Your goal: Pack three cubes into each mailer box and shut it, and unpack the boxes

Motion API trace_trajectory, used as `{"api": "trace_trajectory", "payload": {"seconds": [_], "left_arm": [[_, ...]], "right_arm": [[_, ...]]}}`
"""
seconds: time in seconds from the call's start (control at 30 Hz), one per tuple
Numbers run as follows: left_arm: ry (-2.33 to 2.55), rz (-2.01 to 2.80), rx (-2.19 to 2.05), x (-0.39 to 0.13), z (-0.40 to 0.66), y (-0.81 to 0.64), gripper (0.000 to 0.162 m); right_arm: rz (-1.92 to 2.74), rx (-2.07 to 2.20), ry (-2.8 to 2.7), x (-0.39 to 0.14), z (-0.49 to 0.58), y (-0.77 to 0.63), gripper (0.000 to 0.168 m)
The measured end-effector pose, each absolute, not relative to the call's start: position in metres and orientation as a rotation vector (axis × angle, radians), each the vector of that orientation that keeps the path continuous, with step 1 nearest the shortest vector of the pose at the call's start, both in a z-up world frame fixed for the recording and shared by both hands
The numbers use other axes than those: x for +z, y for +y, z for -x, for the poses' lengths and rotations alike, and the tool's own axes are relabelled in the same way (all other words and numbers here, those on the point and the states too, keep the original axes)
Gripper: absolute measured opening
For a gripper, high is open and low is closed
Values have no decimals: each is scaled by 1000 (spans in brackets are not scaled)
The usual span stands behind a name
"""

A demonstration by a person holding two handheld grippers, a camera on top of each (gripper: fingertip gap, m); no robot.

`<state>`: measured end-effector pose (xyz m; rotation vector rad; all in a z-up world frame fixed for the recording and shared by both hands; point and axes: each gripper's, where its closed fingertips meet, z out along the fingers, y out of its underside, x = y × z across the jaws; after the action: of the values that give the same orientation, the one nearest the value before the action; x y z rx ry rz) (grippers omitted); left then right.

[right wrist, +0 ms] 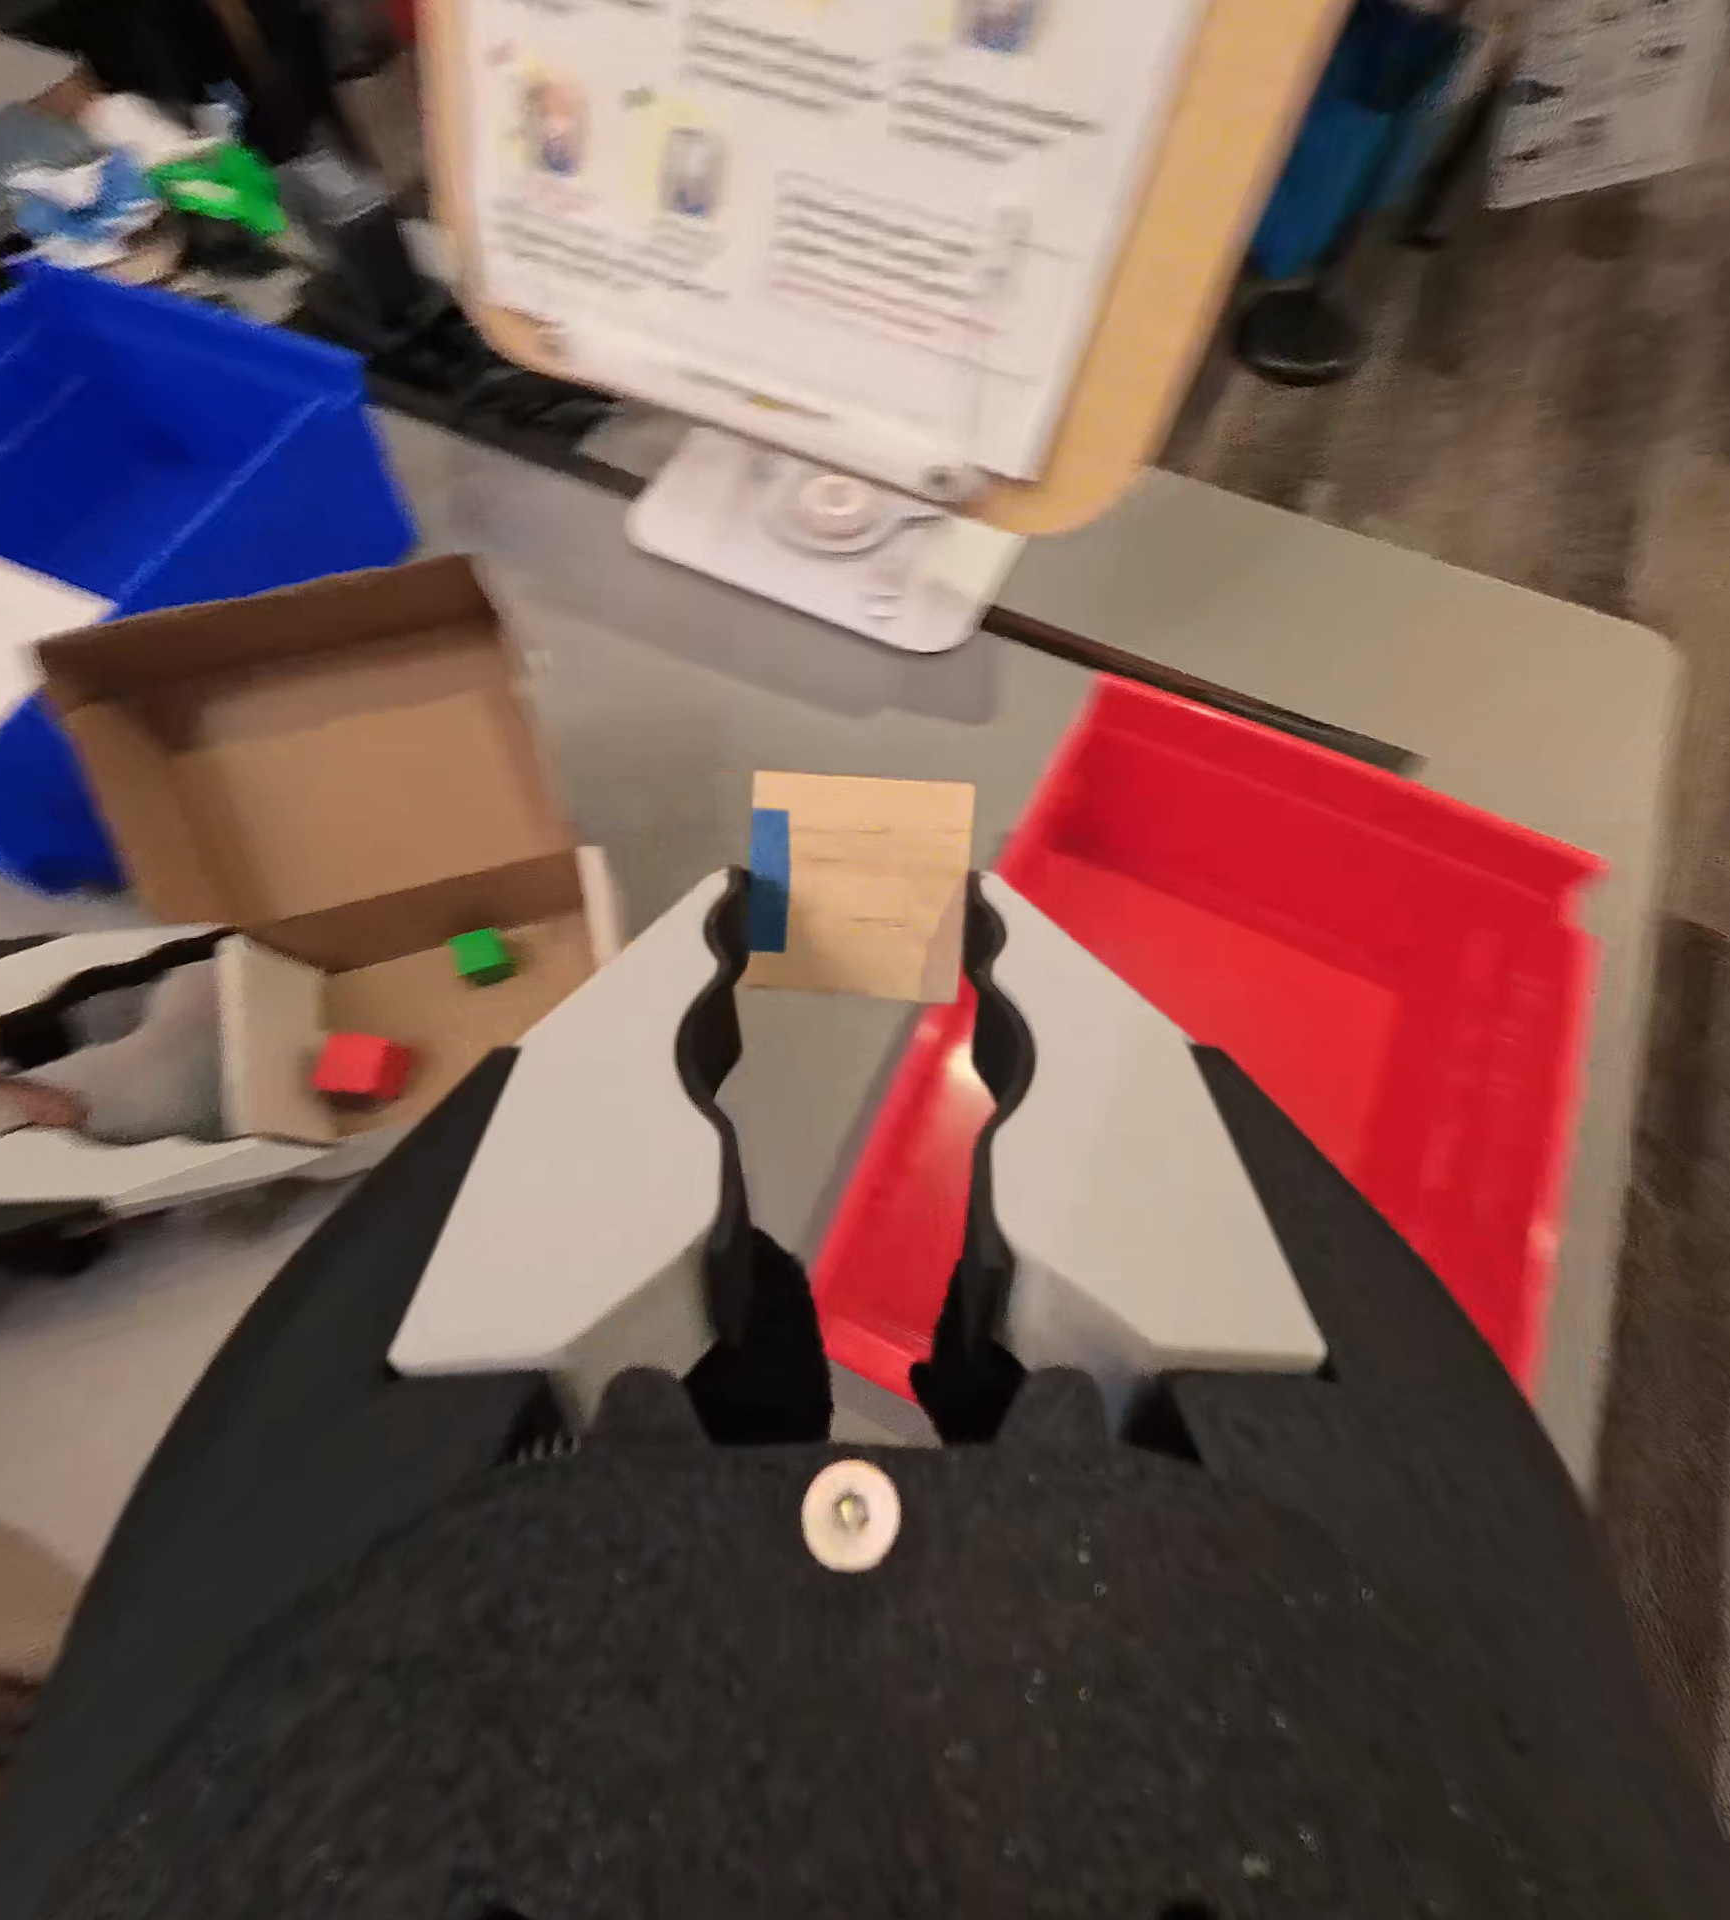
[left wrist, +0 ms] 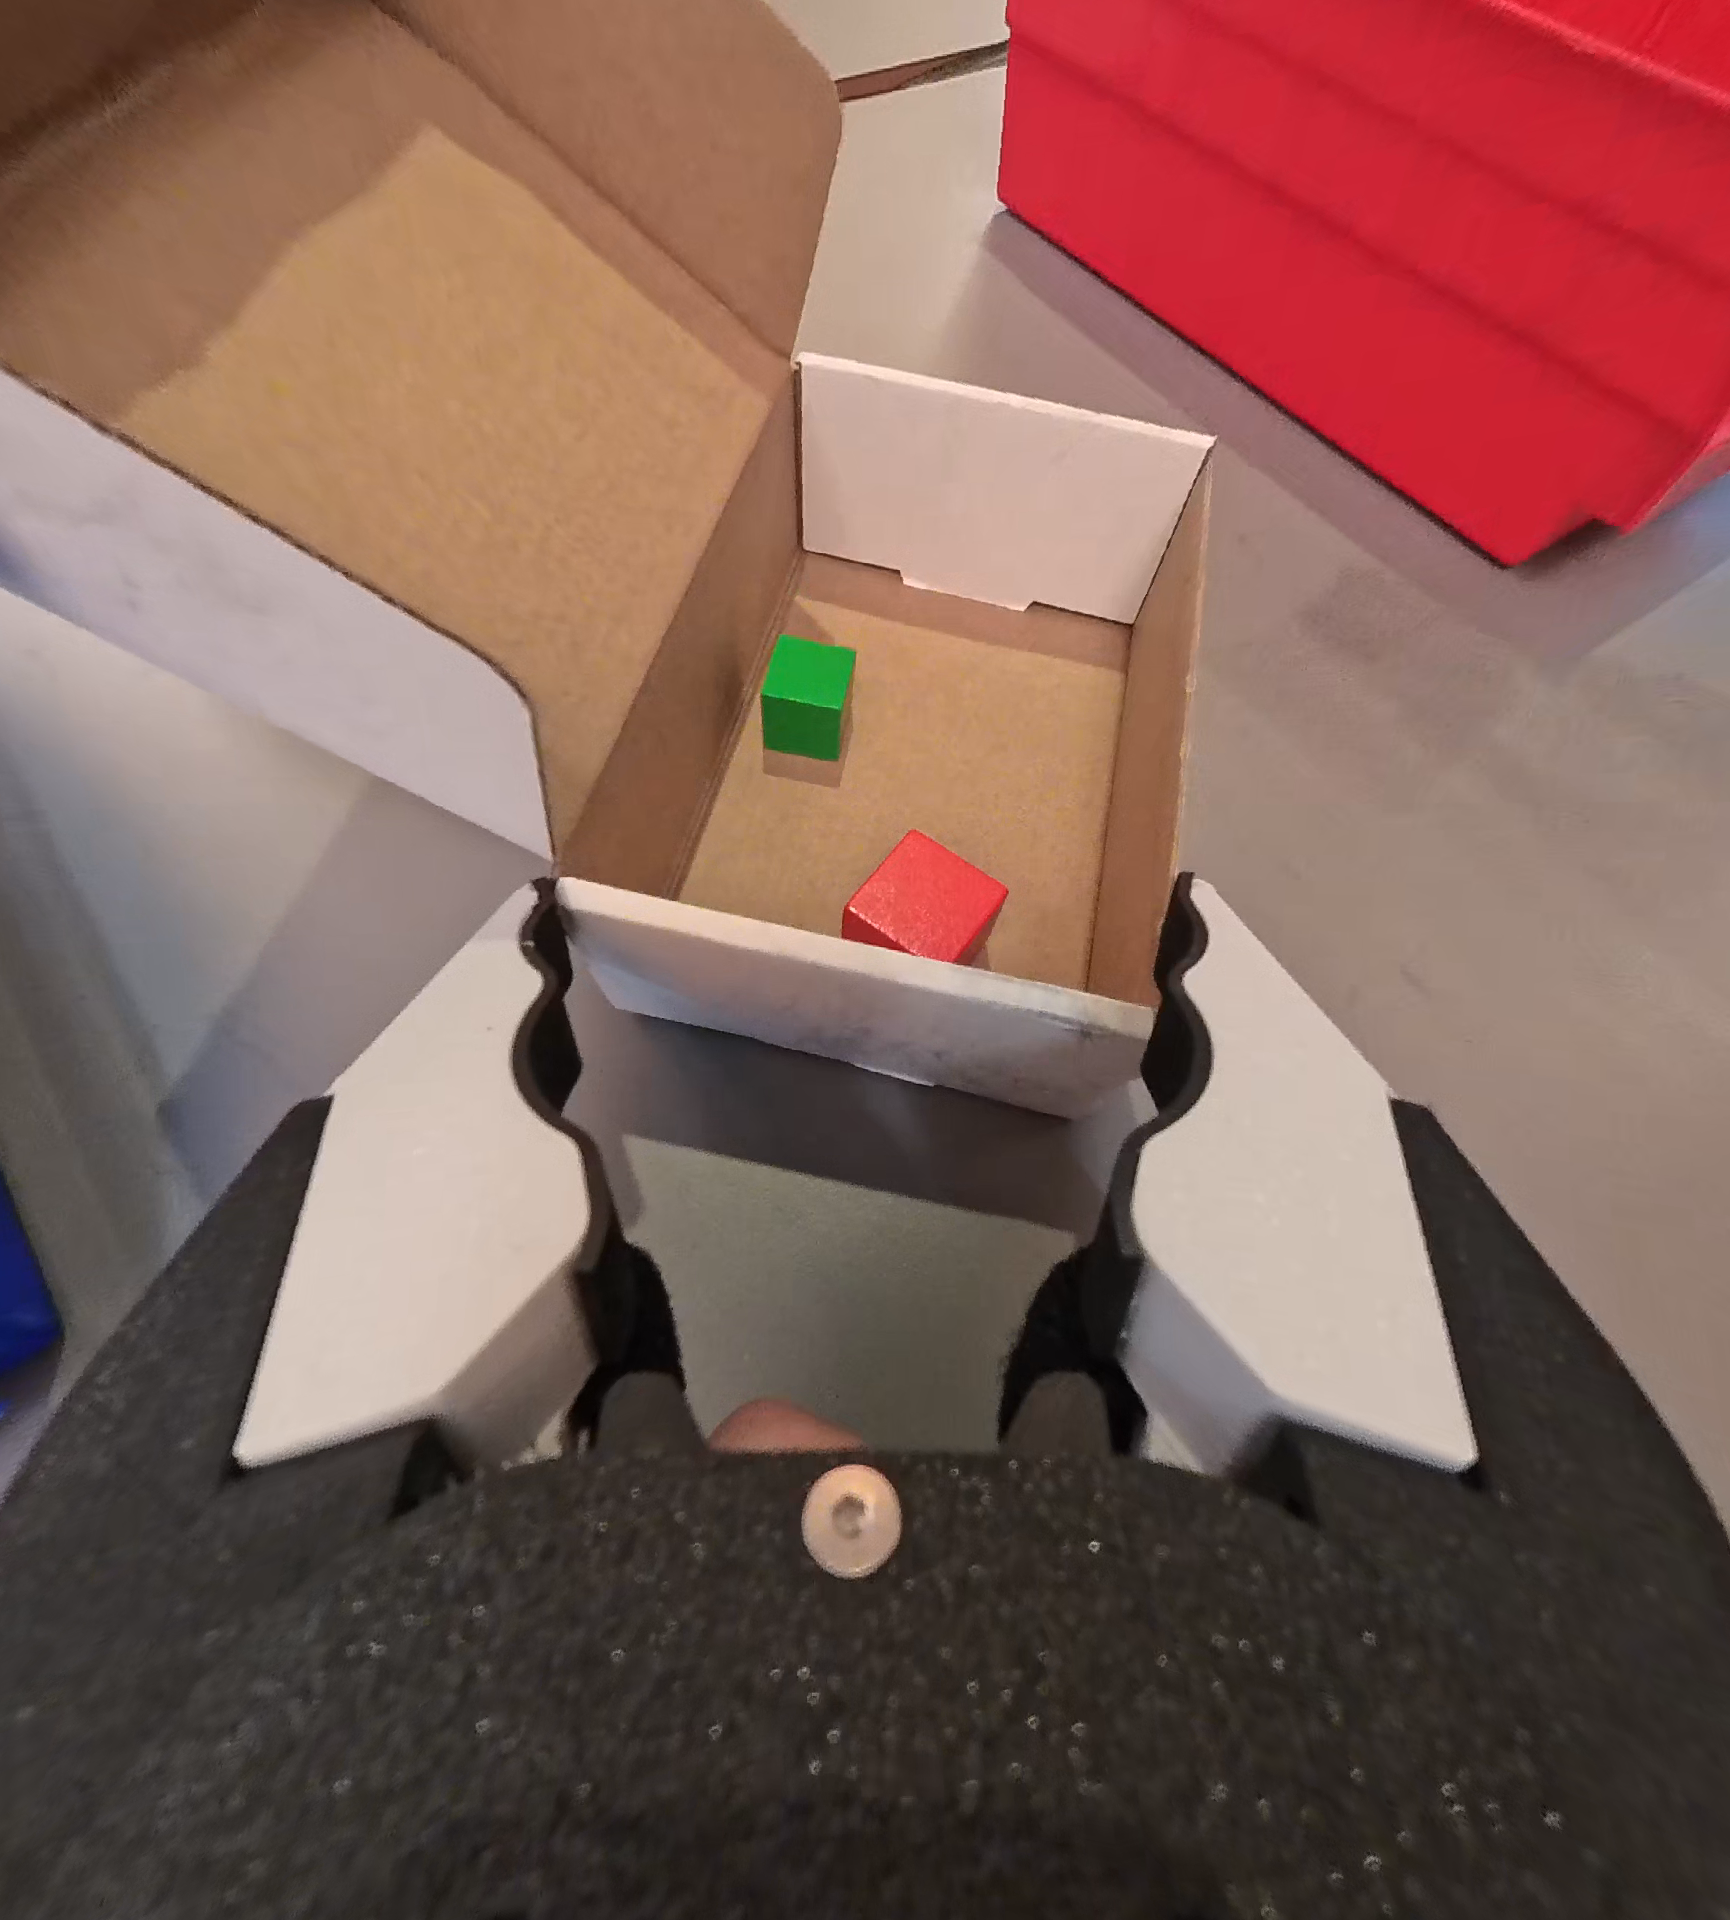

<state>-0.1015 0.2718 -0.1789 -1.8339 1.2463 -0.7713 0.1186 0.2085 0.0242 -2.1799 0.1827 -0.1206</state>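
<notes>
Right gripper (right wrist: 856,914) pinches a plain wooden cube (right wrist: 871,894), one face blue, above the red plastic bin's (right wrist: 1360,987) rim. Left gripper (left wrist: 856,935): fingers spread wide around the open corrugated mailer box (left wrist: 840,1023), touching unclear. Inside: glossy green cube (left wrist: 807,694), red cube (left wrist: 925,896), apart.

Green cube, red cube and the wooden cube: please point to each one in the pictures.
Green cube (left wrist: 807,694): left wrist view, its top face.
Red cube (left wrist: 928,896): left wrist view, its top face.
Wooden cube (right wrist: 866,883): right wrist view, its facing side.
</notes>
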Motion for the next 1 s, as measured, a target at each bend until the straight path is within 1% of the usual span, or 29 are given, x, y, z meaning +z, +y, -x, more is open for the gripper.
{"api": "trace_trajectory", "payload": {"seconds": [0.07,0.23,0.33,0.57,0.67,0.77,1.0], "left_arm": [[1247,1835,-770,-179,101,272,110],[1249,1836,-770,-179,101,272,110],[1250,1836,-772,-179,101,272,110],[1250,1834,-773,-179,101,272,110],[1250,1833,-774,-179,101,272,110],[1251,1833,-774,-179,101,272,110],[1254,1833,-773,-179,101,272,110]], "right_arm": [[2203,-199,314,15,-163,186,40],[2405,-271,594,-65,-237,139,40],[2514,-247,653,-110,-247,128,41],[2699,-201,687,-175,-247,108,40],[2712,-205,719,-189,-248,98,40],[2691,-181,734,-189,-248,96,40],[2681,-230,756,-188,-253,93,52]]}}
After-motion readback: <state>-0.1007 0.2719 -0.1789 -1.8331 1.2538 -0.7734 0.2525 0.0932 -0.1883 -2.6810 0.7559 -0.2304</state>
